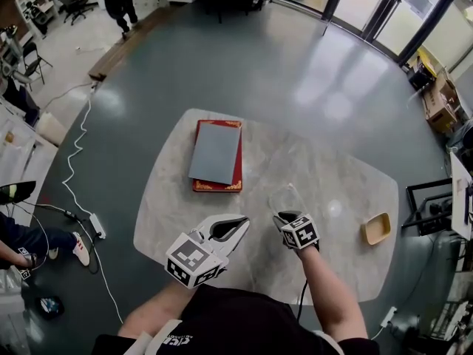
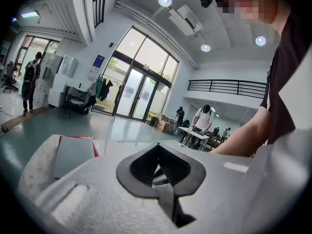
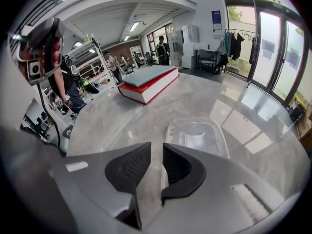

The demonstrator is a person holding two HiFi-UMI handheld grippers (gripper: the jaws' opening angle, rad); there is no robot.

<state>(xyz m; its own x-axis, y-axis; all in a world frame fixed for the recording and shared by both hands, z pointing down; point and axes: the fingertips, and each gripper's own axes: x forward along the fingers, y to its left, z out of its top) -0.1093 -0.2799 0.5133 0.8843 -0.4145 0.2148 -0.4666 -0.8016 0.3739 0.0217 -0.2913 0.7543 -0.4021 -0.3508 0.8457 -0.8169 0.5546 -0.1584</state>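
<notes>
The right gripper holds its two dark ribbed jaws a narrow way apart, and bare table shows through the slit between them. The clear, shallow, rounded-rectangular plastic container lies flat on the pale marbled table directly in front of these jaws and a little to their right. Its near rim runs under the tip of the right-hand jaw, and its left edge lines up with the slit. I cannot tell whether the jaws touch the rim.

In the head view the container is a faint outline just beyond the right gripper, toward the middle of the table.

The left gripper hovers over the table's near edge, beside the right one and well short of the container. In the left gripper view its jaw tips meet, leaving only the hollow between the pads, with nothing in it.

Farther off, a red hardcover book lies with a flat grey slab on top of it. A small yellow rectangular tray sits near the table's right edge.
</notes>
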